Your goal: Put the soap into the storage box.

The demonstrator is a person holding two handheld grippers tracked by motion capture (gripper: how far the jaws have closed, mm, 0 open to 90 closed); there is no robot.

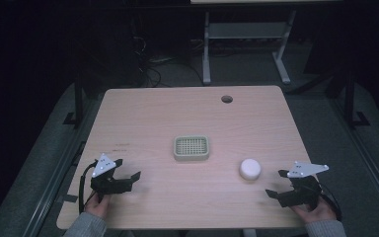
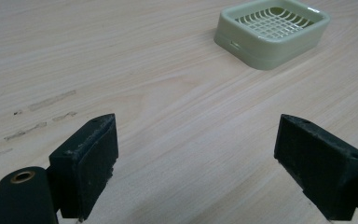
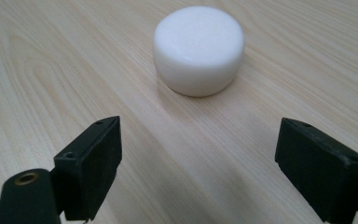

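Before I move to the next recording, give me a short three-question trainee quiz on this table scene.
1. True or false: the right claw is shut on the white round block.
2. Which thing lies nearer the left claw? A) the pale green grid tray B) the white round block C) the round hole in the table
3. Fill in: the tray lies near the table's ____, flat on the wood.

Key
1. False: its jaws stand wide apart, with the block ahead of them, untouched.
2. A.
3. Middle.
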